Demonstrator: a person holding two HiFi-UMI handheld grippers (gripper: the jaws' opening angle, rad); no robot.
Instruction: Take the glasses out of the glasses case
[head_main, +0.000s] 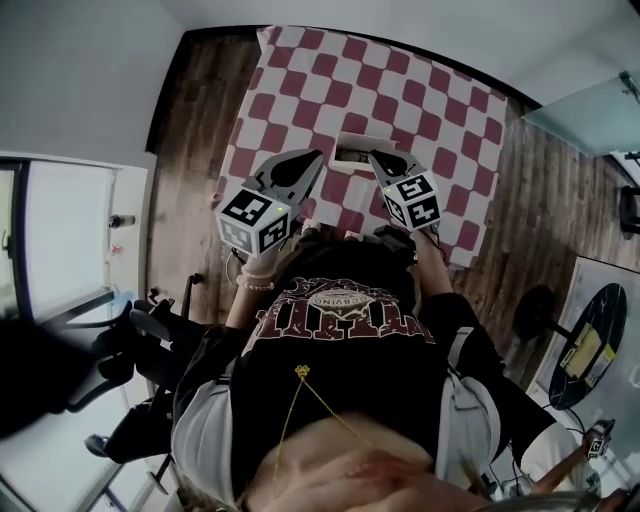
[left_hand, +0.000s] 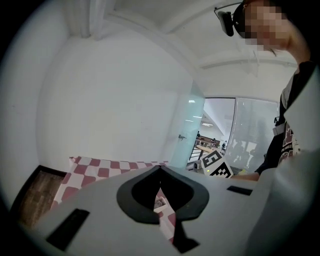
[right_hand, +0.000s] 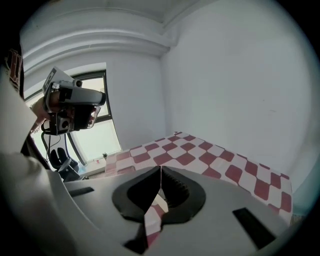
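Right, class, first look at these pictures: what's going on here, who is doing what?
A person stands at a table covered with a red and white checked cloth, holding a gripper in each hand. The left gripper and right gripper are both shut and empty, raised over the cloth and pointing at a pale glasses case that lies between their tips. Neither has hold of it, so the task is yet to begin.

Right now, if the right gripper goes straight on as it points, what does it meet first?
Probably the checkered tablecloth; the right gripper aims just over the glasses case. Depth is unclear.
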